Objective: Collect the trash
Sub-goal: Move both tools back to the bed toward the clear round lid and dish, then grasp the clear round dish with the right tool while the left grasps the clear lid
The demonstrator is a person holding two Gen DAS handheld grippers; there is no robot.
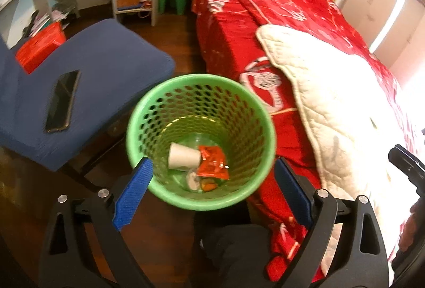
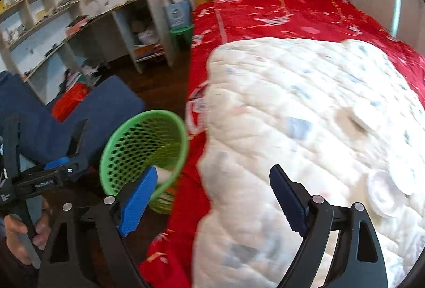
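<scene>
Directly ahead, your left gripper (image 1: pixel 209 192) stands wide around the green basket (image 1: pixel 170 86), pads apparently clear of its rim; a white cup (image 1: pixel 183 156) and an orange wrapper (image 1: pixel 213 161) lie inside. Your right gripper (image 2: pixel 212 197) gapes empty over the white quilt (image 2: pixel 292 101); beyond, a phone (image 1: pixel 63 101) rests on the blue chair (image 1: pixel 117 54)

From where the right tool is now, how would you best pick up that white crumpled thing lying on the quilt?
Judging by its shape, come from above and pinch across the raised rim of the white crumpled piece. It lies flat on the white quilt, so a sideways approach would only snag fabric. The right tool stands open and empty, wide enough to straddle one edge.
</scene>
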